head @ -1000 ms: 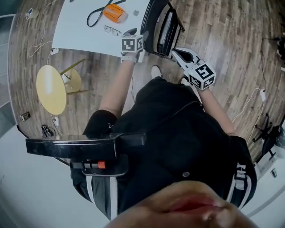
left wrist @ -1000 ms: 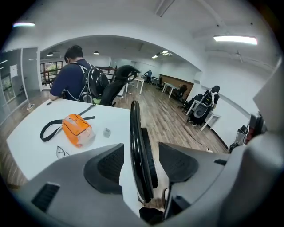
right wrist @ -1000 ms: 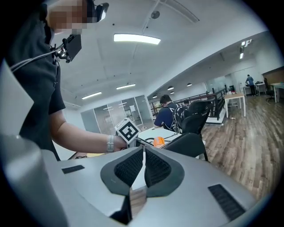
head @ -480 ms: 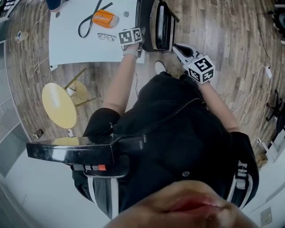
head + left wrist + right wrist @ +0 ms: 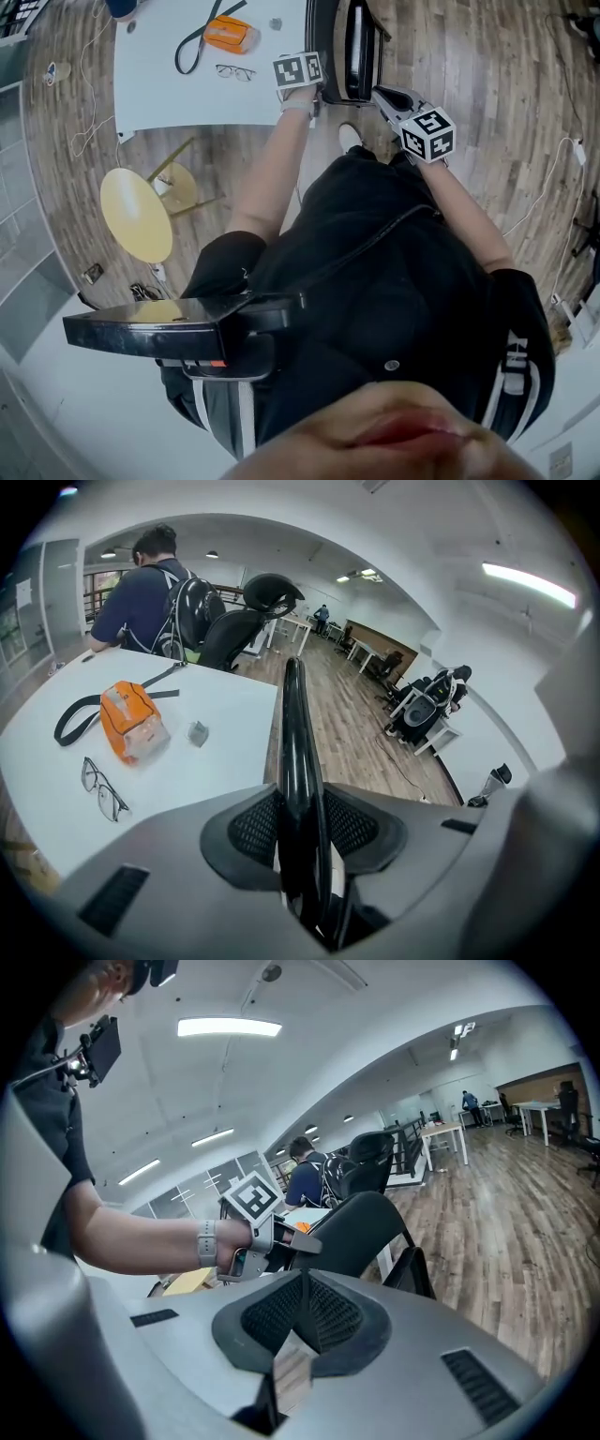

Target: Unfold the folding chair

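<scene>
The black folding chair (image 5: 336, 47) stands folded beside the white table. In the left gripper view its glossy top edge (image 5: 292, 733) runs straight between the jaws. My left gripper (image 5: 302, 832) is shut on that edge, both pads pressing on it. From the head view, the left gripper (image 5: 317, 92) sits at the chair's left side. My right gripper (image 5: 380, 94) is at the chair's right side, apart from it. Its jaws are shut with nothing between them (image 5: 302, 1297). The right gripper view shows the chair's back (image 5: 361, 1227) and the left gripper (image 5: 286, 1239) on it.
A white table (image 5: 187, 94) carries an orange pouch (image 5: 230, 34) with a black strap and a pair of glasses (image 5: 234, 71). A yellow round stool (image 5: 136, 214) stands on the wood floor at the left. A person (image 5: 141, 602) sits at the table's far side.
The left gripper has settled onto the chair's left edge. The right gripper has drawn closer to the chair's right side. The head view has shifted slightly.
</scene>
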`<action>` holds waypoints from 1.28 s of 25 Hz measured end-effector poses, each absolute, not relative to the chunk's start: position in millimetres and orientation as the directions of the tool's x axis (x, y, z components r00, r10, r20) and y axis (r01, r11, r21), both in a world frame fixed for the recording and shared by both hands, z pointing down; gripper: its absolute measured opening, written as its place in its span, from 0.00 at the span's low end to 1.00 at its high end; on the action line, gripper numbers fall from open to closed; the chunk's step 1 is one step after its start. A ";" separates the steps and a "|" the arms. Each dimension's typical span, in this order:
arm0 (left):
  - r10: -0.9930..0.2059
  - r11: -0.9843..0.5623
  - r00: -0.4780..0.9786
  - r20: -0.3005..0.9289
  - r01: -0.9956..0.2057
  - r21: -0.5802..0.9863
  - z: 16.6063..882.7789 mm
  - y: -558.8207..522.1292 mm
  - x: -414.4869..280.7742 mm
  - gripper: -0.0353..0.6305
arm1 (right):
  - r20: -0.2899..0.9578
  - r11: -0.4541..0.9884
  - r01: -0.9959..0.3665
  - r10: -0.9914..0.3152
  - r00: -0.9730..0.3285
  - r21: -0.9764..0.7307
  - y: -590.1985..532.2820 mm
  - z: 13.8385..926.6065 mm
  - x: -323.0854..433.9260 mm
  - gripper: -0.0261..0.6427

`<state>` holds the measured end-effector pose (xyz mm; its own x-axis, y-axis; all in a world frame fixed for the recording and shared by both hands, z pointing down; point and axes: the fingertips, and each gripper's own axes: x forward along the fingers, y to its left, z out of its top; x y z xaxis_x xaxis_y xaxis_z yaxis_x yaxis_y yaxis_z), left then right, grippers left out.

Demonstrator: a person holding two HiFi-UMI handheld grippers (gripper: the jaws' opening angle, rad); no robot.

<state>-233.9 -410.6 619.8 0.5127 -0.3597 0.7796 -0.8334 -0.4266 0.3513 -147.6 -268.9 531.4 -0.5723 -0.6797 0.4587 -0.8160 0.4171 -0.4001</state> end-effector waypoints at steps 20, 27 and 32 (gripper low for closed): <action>-0.366 -0.498 0.608 0.704 -0.767 0.404 583.9 -362.6 -125.6 0.23 | 0.774 -0.041 -0.929 -0.567 -0.282 -0.368 -332.7 770.5 -60.7 0.41; -0.343 -0.508 0.641 0.686 -0.741 0.439 580.4 -354.9 -115.7 0.22 | 0.771 -0.096 -0.903 -0.564 -0.296 -0.418 -361.3 792.8 -67.2 0.47; -0.334 -0.518 0.659 0.673 -0.725 0.453 579.3 -350.3 -109.5 0.22 | 0.750 -0.072 -0.890 -0.571 -0.333 -0.450 -377.4 800.7 -87.0 0.47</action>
<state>-109.5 -350.3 579.3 0.6594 -0.3340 0.6735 -0.7253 -0.5181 0.4533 -87.0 -377.4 800.7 -0.3330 -0.5709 0.7505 -0.8901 -0.0724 -0.4500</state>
